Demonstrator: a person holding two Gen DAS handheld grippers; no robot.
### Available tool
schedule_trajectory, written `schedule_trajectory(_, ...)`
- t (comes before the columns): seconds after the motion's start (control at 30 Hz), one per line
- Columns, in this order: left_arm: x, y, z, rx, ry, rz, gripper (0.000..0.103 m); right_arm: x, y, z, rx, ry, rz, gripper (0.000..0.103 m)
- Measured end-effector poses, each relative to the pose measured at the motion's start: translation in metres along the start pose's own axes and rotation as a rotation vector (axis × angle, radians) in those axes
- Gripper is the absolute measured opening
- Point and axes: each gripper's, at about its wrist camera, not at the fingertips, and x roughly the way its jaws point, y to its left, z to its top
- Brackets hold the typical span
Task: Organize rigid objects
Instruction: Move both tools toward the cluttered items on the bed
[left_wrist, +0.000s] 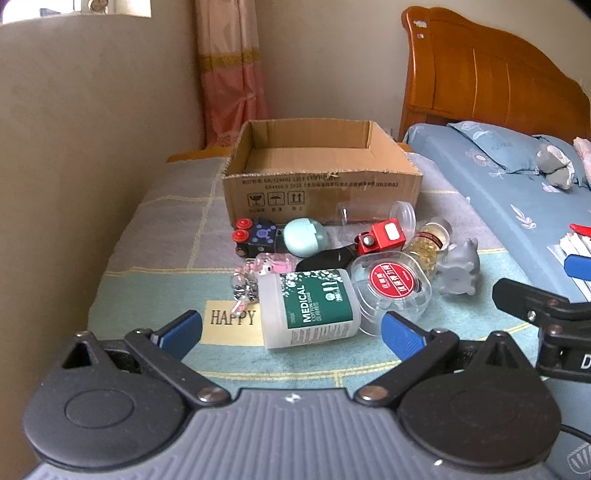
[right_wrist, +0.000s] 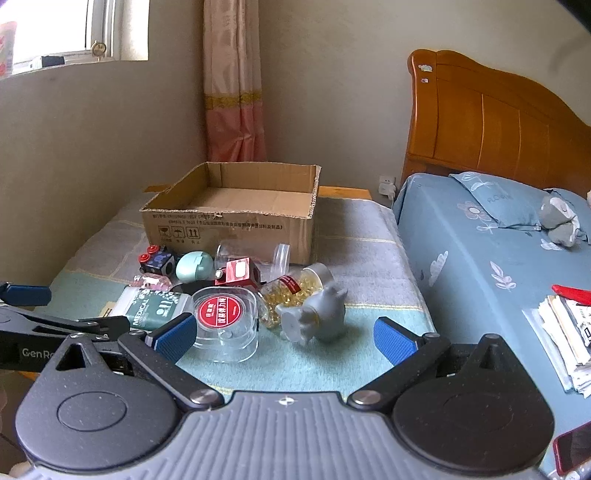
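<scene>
Left wrist | both hand-held grippers (left_wrist: 291, 332) (right_wrist: 284, 338) spread, empty | swab bottle (left_wrist: 310, 308), clear case (left_wrist: 393, 291) crowd before cardboard box (left_wrist: 321, 184)

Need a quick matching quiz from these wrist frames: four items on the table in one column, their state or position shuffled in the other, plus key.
Items
1. cardboard box
2. medical cotton swab bottle
3. grey pig figure
4. mint egg-shaped case

States
A. lying on its side next to the HAPPY label
B. open at the top, nothing visible inside
C. lying in front of the capsule jar
D. beside the dark toy block with red knobs

Pairs: 1-B, 2-A, 3-C, 4-D
</scene>
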Motion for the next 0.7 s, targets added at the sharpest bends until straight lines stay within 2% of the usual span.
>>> schedule_trajectory(0.4,0.056,-0.005,0.011,0.064,0.104,-0.031,0.102,0.035,-0.014,-0.004,-0.006,0.058,0.020,0.103)
schedule_trajectory(0.57,0.077,-0.003,0.011,0.059,0.142,-0.026,0.102,0.047,-0.022,-0.006,0.007,0.085,0.013,0.103)
schedule_trajectory(0.7,0.086,0.000,0.010,0.034,0.173,-0.062,0.102,0.058,-0.030,-0.009,0.009,0.111,0.001,0.103)
